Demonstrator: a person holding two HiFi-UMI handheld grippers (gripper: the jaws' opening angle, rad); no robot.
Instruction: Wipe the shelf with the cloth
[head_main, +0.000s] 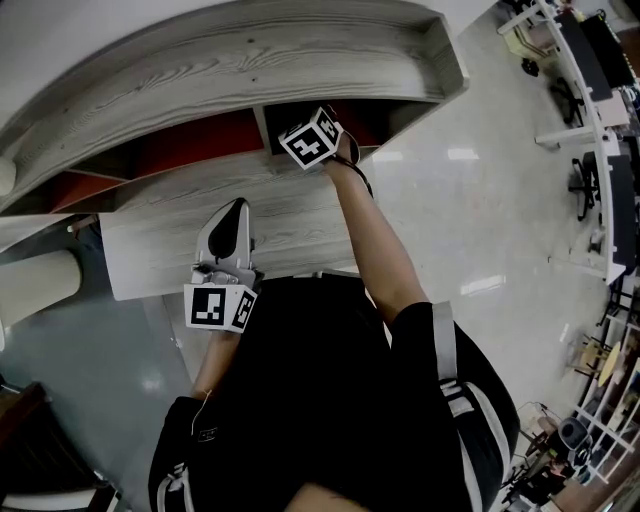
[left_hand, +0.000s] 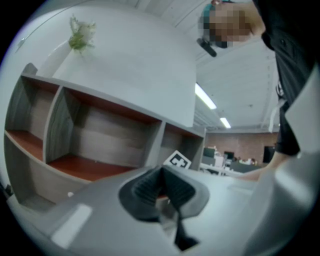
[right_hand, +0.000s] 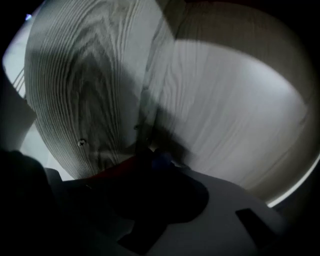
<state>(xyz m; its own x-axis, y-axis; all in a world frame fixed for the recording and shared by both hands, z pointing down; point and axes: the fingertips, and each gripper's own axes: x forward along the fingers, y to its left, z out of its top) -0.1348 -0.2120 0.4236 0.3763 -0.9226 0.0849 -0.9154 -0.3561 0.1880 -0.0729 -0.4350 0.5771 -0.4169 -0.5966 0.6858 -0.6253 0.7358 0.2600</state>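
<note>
The shelf unit (head_main: 230, 60) is grey wood with red-brown compartment floors (left_hand: 85, 167). My right gripper (head_main: 312, 138) reaches into the right-hand compartment, and only its marker cube shows in the head view. In the dark right gripper view its jaws (right_hand: 150, 155) stand together at the corner where the side wall (right_hand: 90, 90) meets the back panel. A small bluish bit of cloth (right_hand: 162, 160) shows at the tips. My left gripper (head_main: 238, 207) hangs over the lower grey ledge (head_main: 290, 215), shut with nothing in it, pointing at the shelf (left_hand: 161, 172).
A small green plant (left_hand: 79, 34) stands on top of the shelf. The pale floor (head_main: 480, 200) lies to the right, with office desks and chairs (head_main: 590, 110) at the far right. A pale rounded seat (head_main: 35, 285) is at the left.
</note>
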